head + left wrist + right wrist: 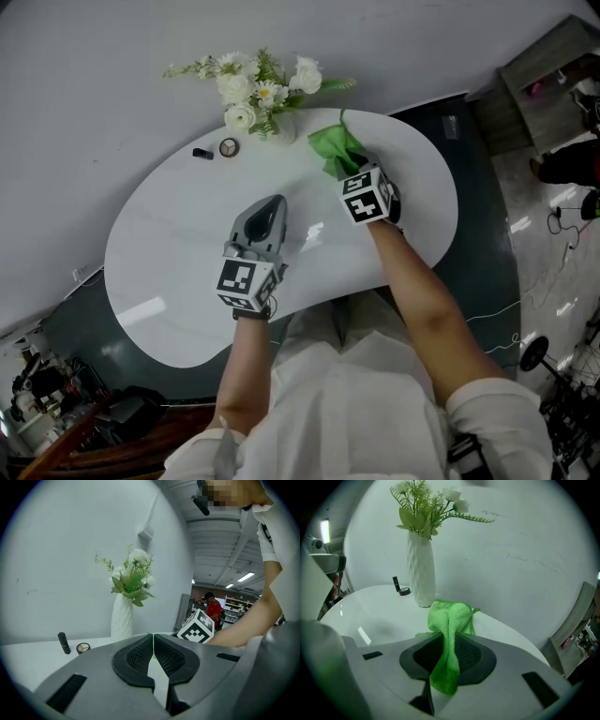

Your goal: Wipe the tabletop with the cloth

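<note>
The right gripper (449,645) is clamped on the green cloth (451,616), near the white vase (421,569) at the bench's (169,253) far edge. The left gripper (153,644), jaws together and empty, is over the bench's middle.

Seen from above, the white vase (283,131) is mostly hidden under its flowers (251,89). Left of it, a dark stick (202,153) and a round case (229,147), perhaps cosmetics, are too small to tell. The near end of the cloth (336,148) is hidden under the right gripper (352,172).
</note>
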`<state>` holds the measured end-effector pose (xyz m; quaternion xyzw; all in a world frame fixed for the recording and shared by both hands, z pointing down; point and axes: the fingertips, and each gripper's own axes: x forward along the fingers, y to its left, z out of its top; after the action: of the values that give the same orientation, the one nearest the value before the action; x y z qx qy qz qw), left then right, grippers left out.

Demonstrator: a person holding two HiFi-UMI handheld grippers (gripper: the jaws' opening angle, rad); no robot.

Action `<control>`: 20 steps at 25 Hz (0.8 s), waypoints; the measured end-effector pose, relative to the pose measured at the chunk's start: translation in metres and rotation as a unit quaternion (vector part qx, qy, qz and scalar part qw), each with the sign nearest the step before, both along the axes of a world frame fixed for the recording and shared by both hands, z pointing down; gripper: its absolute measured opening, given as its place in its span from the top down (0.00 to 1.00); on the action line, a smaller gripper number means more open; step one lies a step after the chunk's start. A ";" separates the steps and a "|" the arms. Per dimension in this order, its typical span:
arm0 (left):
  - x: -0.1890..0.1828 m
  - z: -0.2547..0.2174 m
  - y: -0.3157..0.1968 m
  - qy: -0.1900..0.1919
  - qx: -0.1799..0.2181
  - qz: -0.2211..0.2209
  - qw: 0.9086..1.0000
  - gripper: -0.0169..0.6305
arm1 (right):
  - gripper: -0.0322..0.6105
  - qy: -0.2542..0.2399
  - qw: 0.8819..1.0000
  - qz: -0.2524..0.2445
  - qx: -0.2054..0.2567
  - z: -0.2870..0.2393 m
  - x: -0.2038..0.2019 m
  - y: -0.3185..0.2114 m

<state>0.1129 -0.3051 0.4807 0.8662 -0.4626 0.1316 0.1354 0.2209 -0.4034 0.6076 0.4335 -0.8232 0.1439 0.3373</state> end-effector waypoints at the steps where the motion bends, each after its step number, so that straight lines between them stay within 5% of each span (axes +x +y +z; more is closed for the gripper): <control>1: 0.002 0.000 -0.001 0.002 0.000 0.001 1.000 0.94 | 0.84 0.003 1.000 0.003 0.000 0.001 0.007 0.000; 20: 0.036 -0.006 -0.004 0.006 0.000 0.016 1.000 0.94 | 0.84 0.065 0.986 0.152 -0.008 0.009 0.209 0.035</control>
<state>0.1493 -0.3096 0.4751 0.8744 -0.4475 0.1284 0.1366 0.4304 -0.3679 0.6171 0.5593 -0.7227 0.1721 0.3677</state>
